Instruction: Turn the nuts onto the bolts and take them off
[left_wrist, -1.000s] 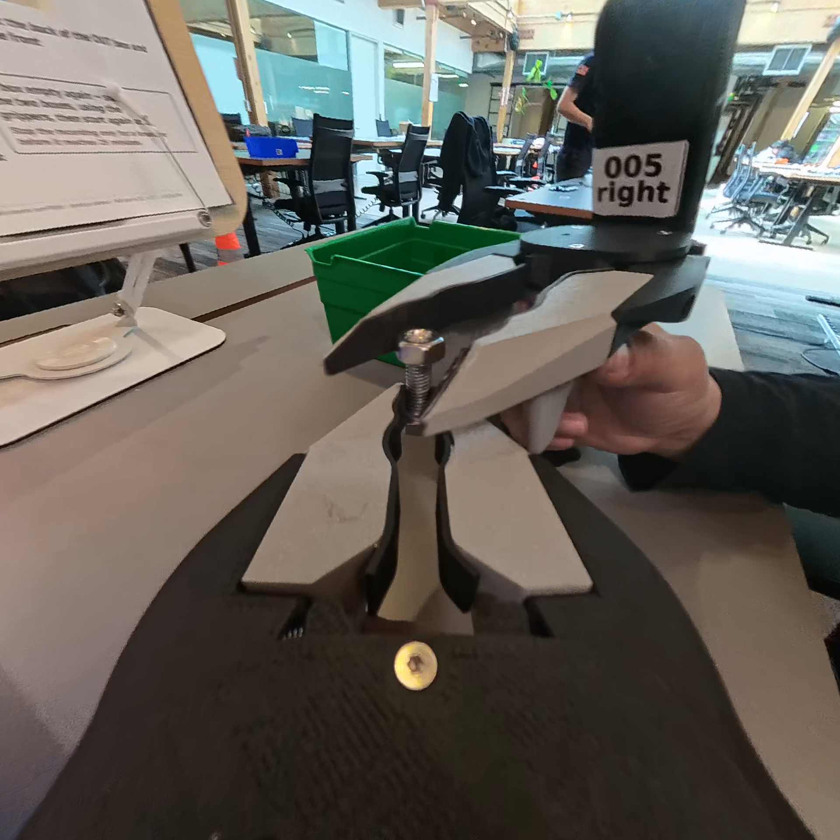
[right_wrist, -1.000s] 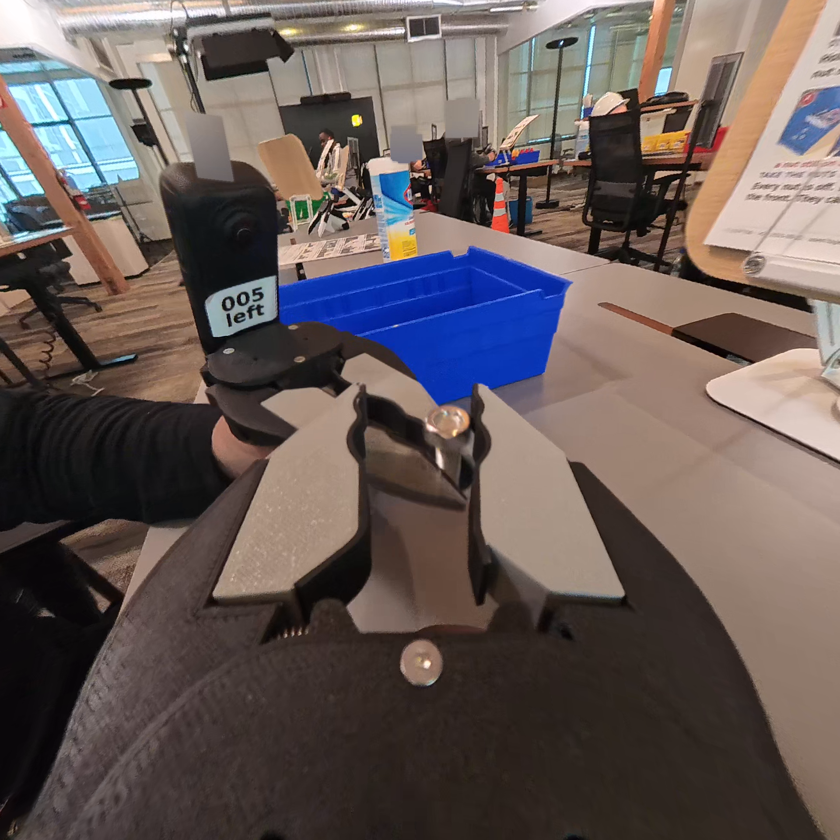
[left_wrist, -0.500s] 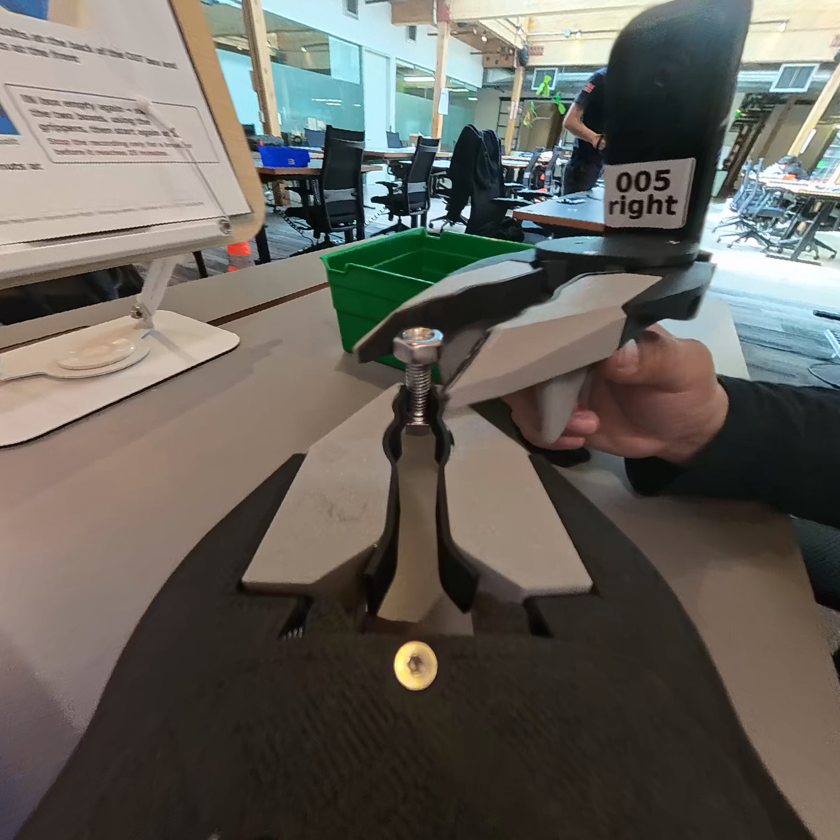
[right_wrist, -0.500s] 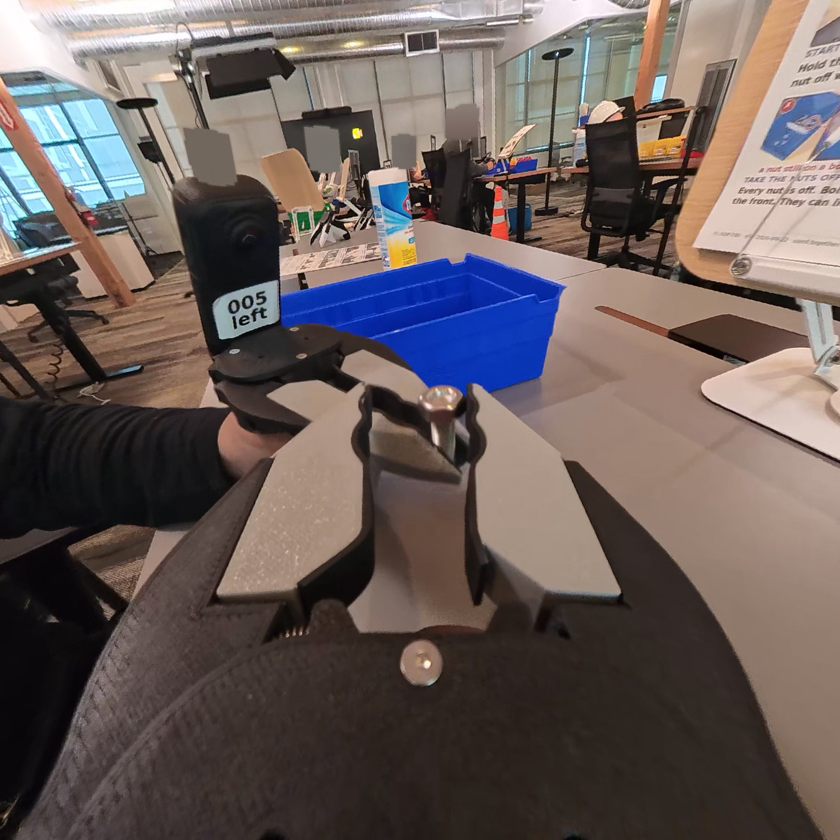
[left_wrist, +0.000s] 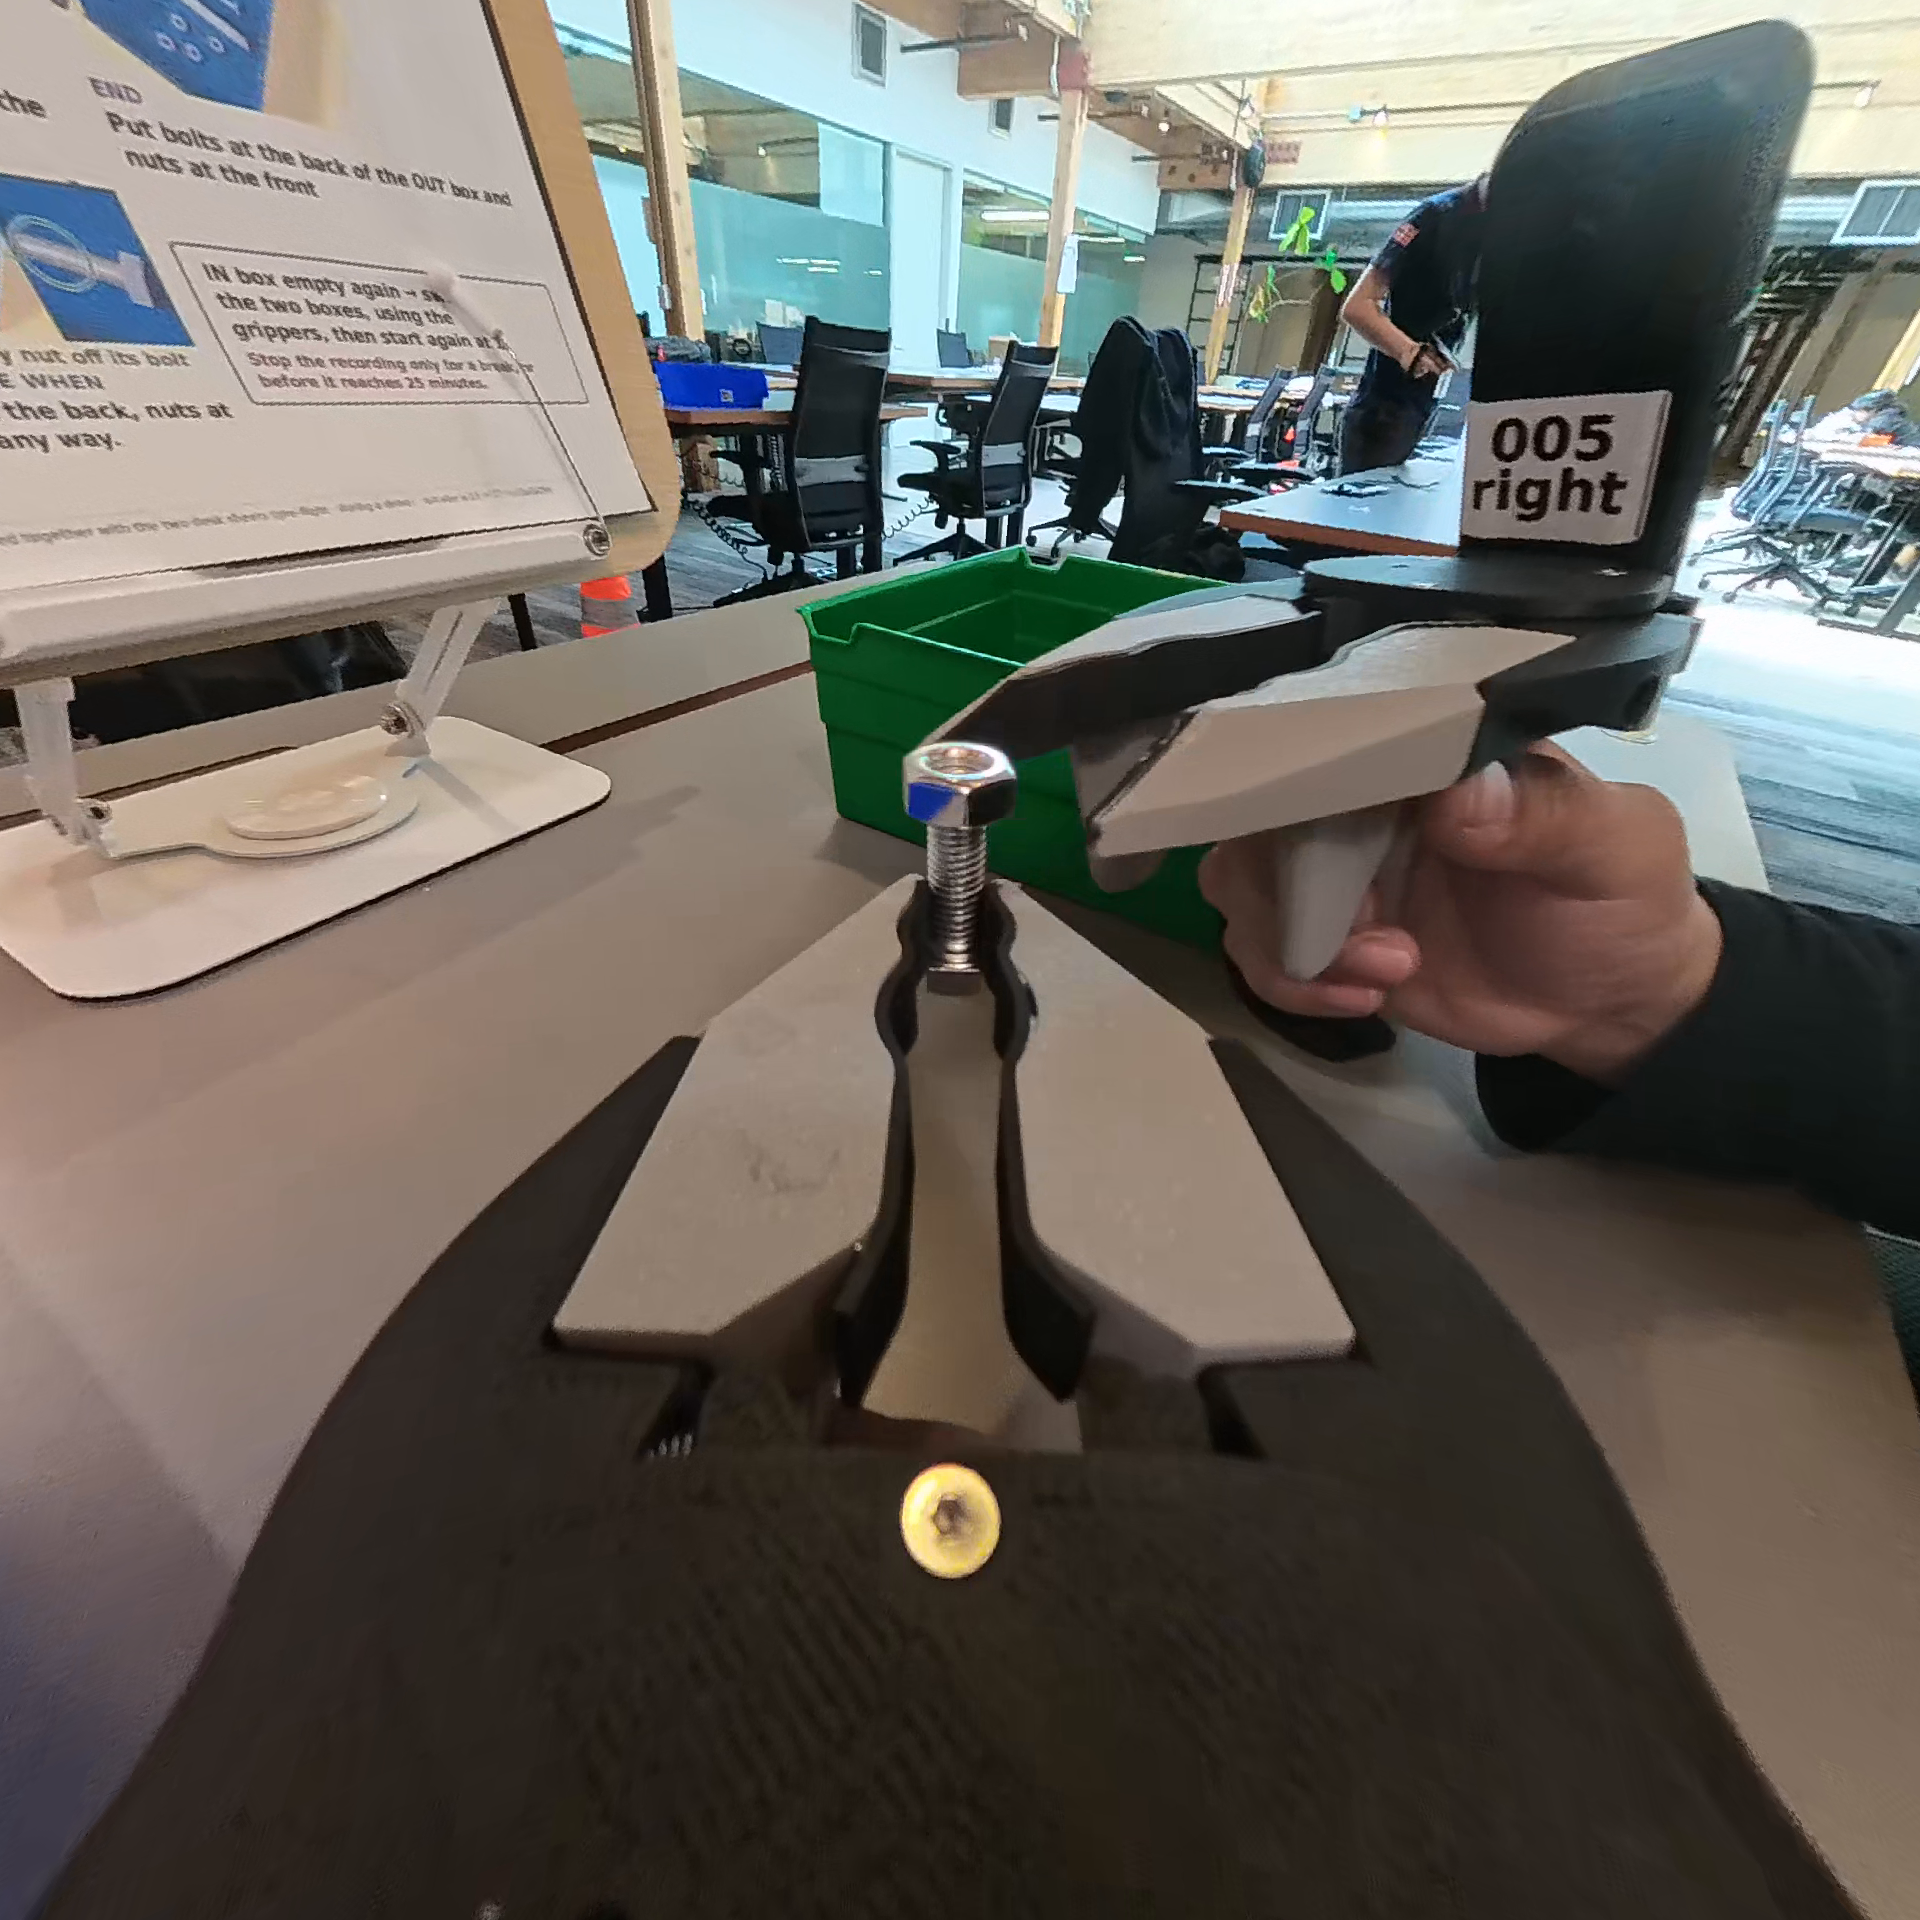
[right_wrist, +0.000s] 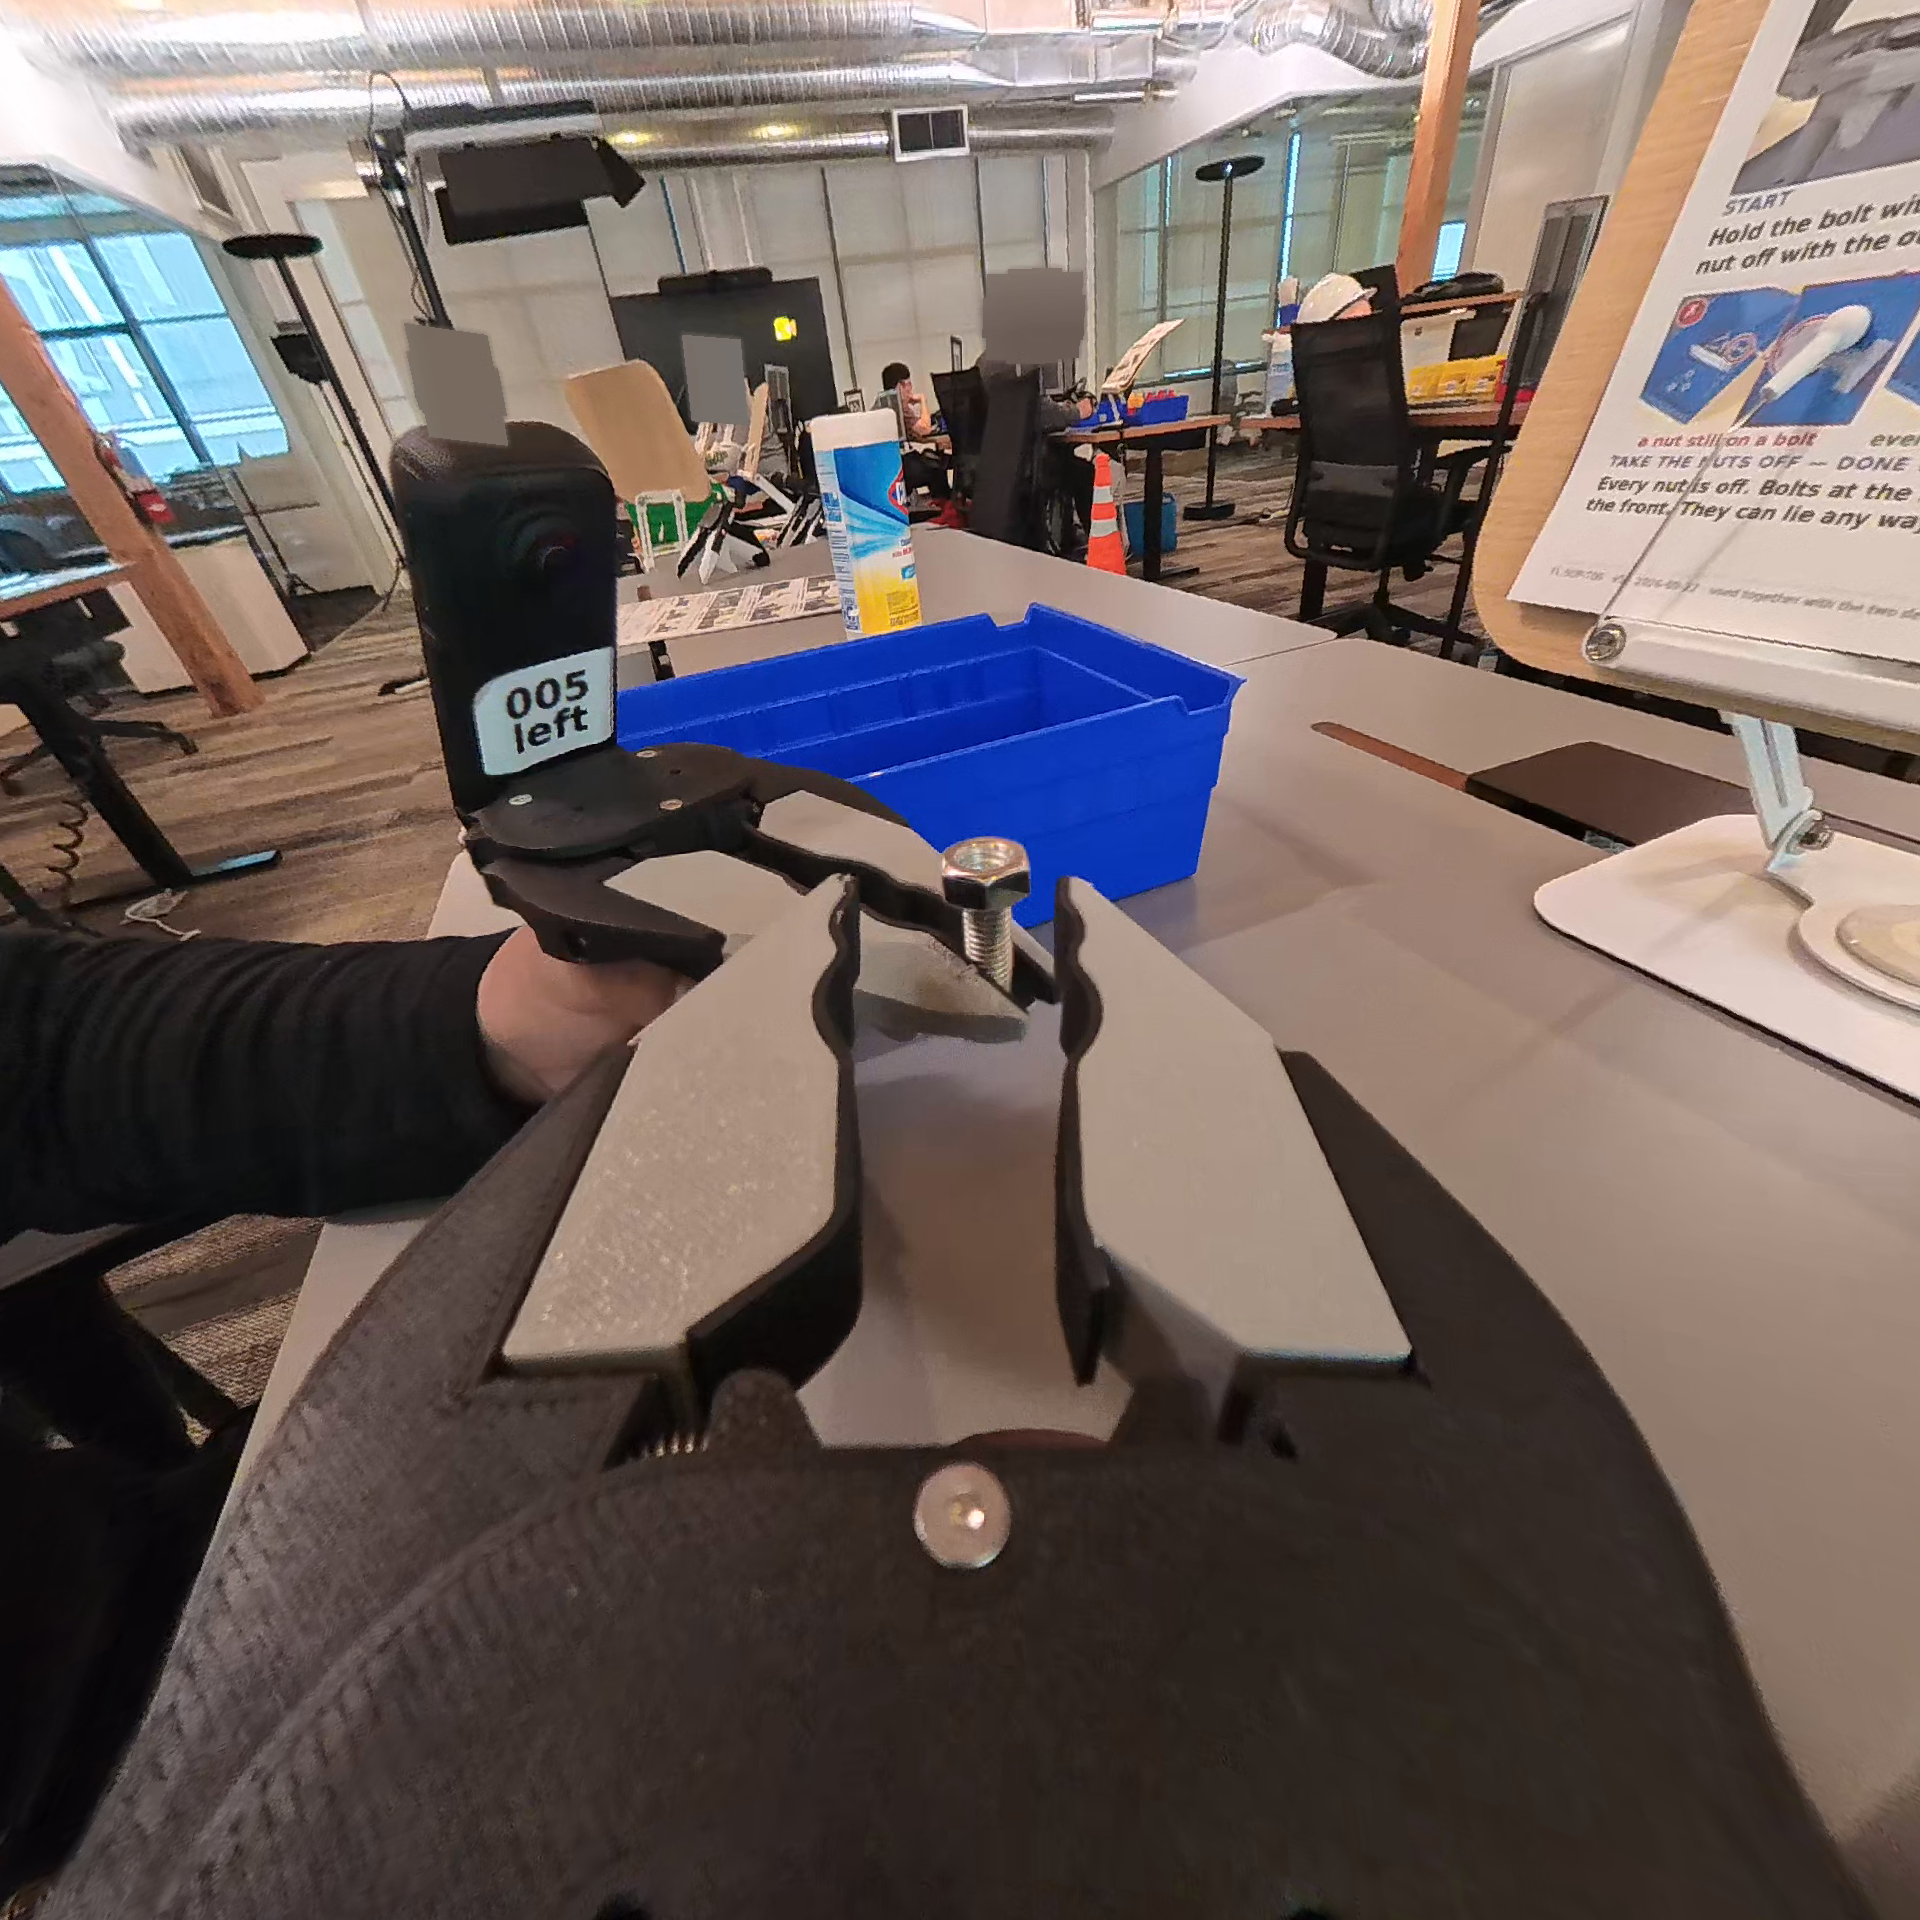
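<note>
The left gripper (left_wrist: 956, 940) has its jaws pinched on the lower shank of the bolt (left_wrist: 951, 904), which stands upright with its threads rising clear of the fingertips and the nut (left_wrist: 958, 784) sitting at the very top of the thread. The right gripper (right_wrist: 956, 935) has its jaws spread, one finger on either side of the nut and neither one touching it; from the left wrist view its tips sit just beside the nut, level with it. The step in hand looks like taking a fresh hold on the nut for another turn, so the right jaws should close square on two opposite flats, not on the corners, and at the nut's own height so they do not bite the thread below. The left grip should keep the bolt plumb and unmoving while the right wrist does the turning, since a tilted bolt would make the nut bind. With the nut so near the end of the thread, a loose pinch could let it drop to the grey table (left_wrist: 416, 987), between the green bin (left_wrist: 935, 665) behind and the blue bin (right_wrist: 1039, 748) on the other side
</note>
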